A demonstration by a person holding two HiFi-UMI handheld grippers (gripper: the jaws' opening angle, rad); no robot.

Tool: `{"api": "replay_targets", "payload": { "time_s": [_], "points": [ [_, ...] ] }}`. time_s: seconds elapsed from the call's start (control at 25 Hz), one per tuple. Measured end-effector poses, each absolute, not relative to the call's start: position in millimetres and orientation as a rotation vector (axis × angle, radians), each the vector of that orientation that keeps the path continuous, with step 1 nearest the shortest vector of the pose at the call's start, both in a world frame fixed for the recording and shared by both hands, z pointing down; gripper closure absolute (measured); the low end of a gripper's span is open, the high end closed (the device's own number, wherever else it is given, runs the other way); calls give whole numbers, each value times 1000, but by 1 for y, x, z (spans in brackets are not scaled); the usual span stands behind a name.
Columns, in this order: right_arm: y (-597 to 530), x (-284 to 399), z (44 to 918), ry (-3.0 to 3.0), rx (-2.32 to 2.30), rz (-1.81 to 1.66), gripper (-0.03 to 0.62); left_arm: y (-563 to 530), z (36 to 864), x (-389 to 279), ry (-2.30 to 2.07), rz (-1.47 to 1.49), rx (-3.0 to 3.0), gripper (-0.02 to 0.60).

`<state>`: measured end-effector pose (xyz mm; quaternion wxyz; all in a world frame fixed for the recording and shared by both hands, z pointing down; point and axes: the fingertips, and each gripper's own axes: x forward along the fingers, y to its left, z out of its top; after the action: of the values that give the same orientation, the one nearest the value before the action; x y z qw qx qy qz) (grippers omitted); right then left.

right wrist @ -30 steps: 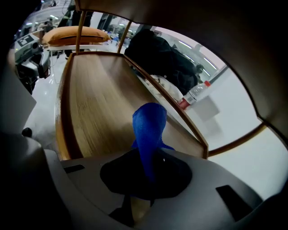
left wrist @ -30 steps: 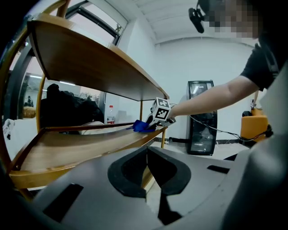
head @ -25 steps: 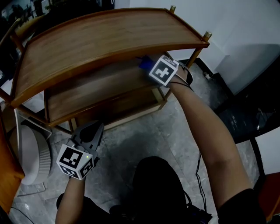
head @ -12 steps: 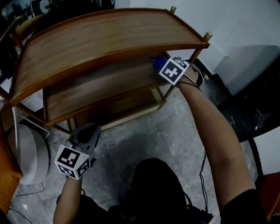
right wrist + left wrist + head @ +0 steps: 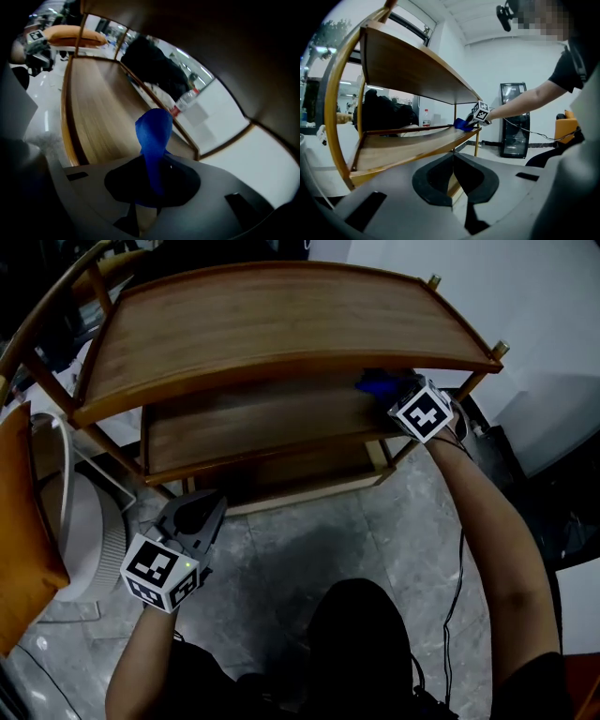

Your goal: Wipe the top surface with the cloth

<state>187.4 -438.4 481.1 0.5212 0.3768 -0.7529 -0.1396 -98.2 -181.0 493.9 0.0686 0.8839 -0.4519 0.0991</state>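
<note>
Two tools, one blue cloth, three wooden shelves. The right tool (image 5: 157, 169) is clamped on the cloth (image 5: 153, 133), which juts ahead of it over the middle shelf (image 5: 253, 423), under the top shelf (image 5: 281, 324), seemingly touching the board. The left tool (image 5: 453, 159) is closed on nothing, low over the floor (image 5: 309, 549). The lowest shelf (image 5: 281, 476) is mostly hidden.

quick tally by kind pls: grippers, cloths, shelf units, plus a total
grippers: 2 (left gripper, right gripper)
blue cloth: 1
wooden shelf unit: 1
total: 4
</note>
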Motion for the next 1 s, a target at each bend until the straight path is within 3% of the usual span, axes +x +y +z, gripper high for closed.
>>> {"api": "replay_targets", "payload": {
  "time_s": [0.28,0.48,0.72,1.0],
  "points": [
    [-374,-75,471,-2223,483,-565,533,-180,481,-168,-1526,352,2577,569],
    [-325,-209,489,-2315,287,-578,531,-178,464,-206,-1649,303,2484,569],
    [-309,-277,501,-2242,201,-717,533,-172,455,-231,-1738,312,2436,569],
    [-316,-275,510,-2266,207,-623,533,-165,454,-225,-1716,340,2472,569]
  ]
}}
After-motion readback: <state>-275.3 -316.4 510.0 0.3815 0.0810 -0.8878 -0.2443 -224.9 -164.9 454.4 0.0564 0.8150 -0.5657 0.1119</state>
